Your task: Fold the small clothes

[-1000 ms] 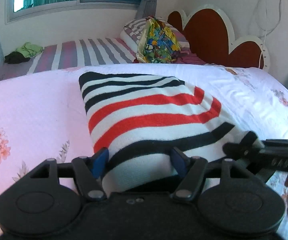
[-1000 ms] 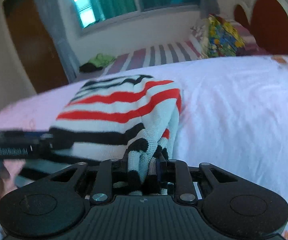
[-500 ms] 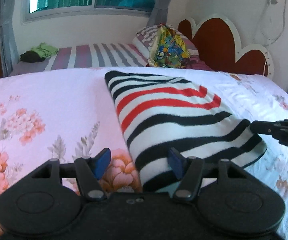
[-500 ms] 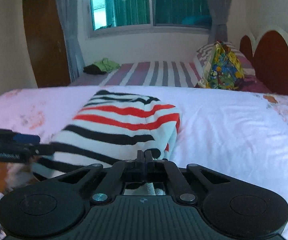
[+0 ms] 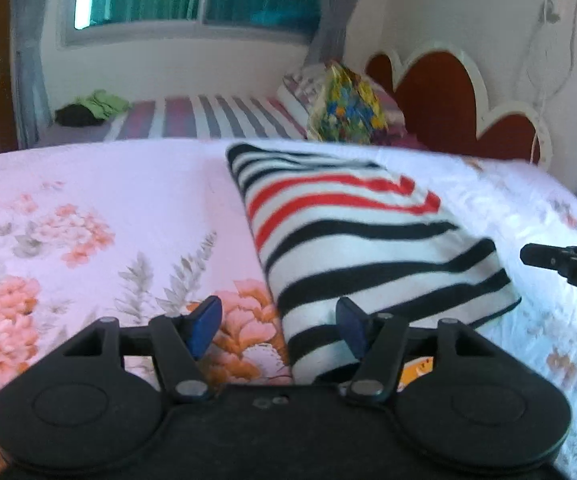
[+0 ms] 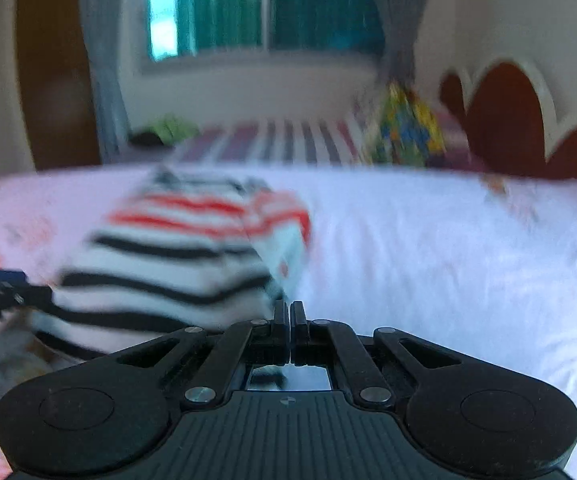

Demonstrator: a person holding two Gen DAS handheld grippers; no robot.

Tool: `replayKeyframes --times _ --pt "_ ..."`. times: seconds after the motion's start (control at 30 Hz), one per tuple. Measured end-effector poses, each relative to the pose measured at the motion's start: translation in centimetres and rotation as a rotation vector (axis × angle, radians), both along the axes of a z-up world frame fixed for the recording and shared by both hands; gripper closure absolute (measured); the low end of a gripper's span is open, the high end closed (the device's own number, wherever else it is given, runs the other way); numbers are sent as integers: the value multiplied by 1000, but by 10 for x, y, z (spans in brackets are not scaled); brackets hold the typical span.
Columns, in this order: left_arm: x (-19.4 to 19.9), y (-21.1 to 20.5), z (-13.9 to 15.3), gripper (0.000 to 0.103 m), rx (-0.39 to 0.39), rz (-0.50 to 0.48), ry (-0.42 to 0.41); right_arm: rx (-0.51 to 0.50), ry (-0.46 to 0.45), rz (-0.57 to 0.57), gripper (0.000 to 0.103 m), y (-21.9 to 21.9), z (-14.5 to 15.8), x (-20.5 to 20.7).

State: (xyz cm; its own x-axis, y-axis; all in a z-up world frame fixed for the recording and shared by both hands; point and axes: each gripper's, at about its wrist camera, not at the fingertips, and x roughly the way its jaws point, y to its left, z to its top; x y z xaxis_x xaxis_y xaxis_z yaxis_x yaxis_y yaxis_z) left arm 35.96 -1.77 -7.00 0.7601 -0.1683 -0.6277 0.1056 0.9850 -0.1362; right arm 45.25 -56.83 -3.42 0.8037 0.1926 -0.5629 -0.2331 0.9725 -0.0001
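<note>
A folded striped garment (image 5: 352,240), white with black and red stripes, lies on the floral bed sheet (image 5: 88,220). My left gripper (image 5: 278,326) is open and empty, its blue-padded fingers just short of the garment's near left corner. My right gripper (image 6: 289,312) is shut with nothing between its fingers, just off the garment's near right corner (image 6: 176,264). Its tip also shows at the right edge of the left wrist view (image 5: 560,260). The right wrist view is blurred.
A second bed with a striped cover (image 5: 208,120) stands behind, with a colourful bag (image 5: 344,108) and dark and green clothes (image 5: 88,108) on it. A red scalloped headboard (image 5: 448,100) is at the right. The sheet's right part (image 6: 448,260) is plain white.
My right gripper let go of the garment's edge, shut empty and drew back. My left gripper pulled back from around the garment's near edge. The garment now lies flat and folded.
</note>
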Motion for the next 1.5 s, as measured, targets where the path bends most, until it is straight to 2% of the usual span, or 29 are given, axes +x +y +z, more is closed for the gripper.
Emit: replayKeyframes --times 0.07,0.1,0.17,0.2,0.23,0.27,0.3,0.37,0.43,0.53,0.67,0.73,0.8,0.87,0.9,0.93,1.0,1.07,1.1,1.17,1.23,1.27,1.3,1.37,1.4,1.43,1.47,1.5 --pt "-2 4 -2 43 -16 29 -2 -41 -17 61 103 14 -1 -1" --pt "2 3 -8 43 -14 33 27 -68 -10 88 103 21 -6 2" --pt "12 -7 -21 42 40 28 86 -160 65 73 103 31 -29 17" --pt "16 -10 -26 41 38 21 97 -193 136 41 103 29 -45 30" --pt "20 -11 -29 40 28 13 113 -162 165 44 103 23 -53 36" --pt "24 -12 -26 41 36 11 122 -155 179 42 103 22 -48 40" --pt "27 -12 -17 42 51 9 108 -150 163 47 103 23 -35 41" --pt "28 -10 3 44 45 20 8 -109 74 76 103 23 -13 40" --pt "47 -14 16 44 35 6 -9 -32 58 80 103 22 1 57" --pt "88 -31 25 43 55 -39 -13 5 59 72 103 27 2 97" --pt "135 -42 14 43 52 -35 26 83 113 58 103 33 -9 150" --pt "150 -40 1 40 39 -24 46 49 134 63 103 42 -22 163" --pt "159 -31 -15 38 -31 5 105 -26 163 46 103 41 -42 174" --pt "162 -30 -26 33 -12 8 127 -20 135 53 103 39 -47 169" --pt "163 -30 -28 33 -20 9 127 -51 129 63 103 42 -46 167" --pt "163 -30 -27 33 -17 3 131 -72 127 71 103 44 -45 167" --pt "162 -29 -18 37 -16 -13 134 -52 132 58 103 43 -36 169" --pt "152 -28 -6 40 -2 -33 88 -31 50 41 103 40 -22 160" --pt "147 -29 -1 40 10 -44 61 -16 51 44 103 37 -17 160" --pt "143 -33 0 39 24 -61 47 -34 85 20 103 35 -20 168" --pt "153 -39 -11 39 70 -42 81 -52 131 19 103 36 -32 179" --pt "159 -39 -17 35 60 -39 101 -70 167 22 103 37 -42 186" --pt "164 -37 -23 34 47 -32 113 -80 150 27 98 37 -47 187" --pt "169 -31 -20 38 -7 -4 138 -77 172 19 97 38 -42 188" --pt "168 -29 -13 38 -30 3 119 -69 162 25 94 39 -34 185" --pt "167 -29 -7 38 -33 -2 86 -51 127 37 76 39 -29 180" --pt "168 -31 -4 39 -26 -10 74 -40 97 49 62 41 -26 178" --pt "174 -35 -2 39 -23 -18 80 -38 92 55 58 43 -26 180"
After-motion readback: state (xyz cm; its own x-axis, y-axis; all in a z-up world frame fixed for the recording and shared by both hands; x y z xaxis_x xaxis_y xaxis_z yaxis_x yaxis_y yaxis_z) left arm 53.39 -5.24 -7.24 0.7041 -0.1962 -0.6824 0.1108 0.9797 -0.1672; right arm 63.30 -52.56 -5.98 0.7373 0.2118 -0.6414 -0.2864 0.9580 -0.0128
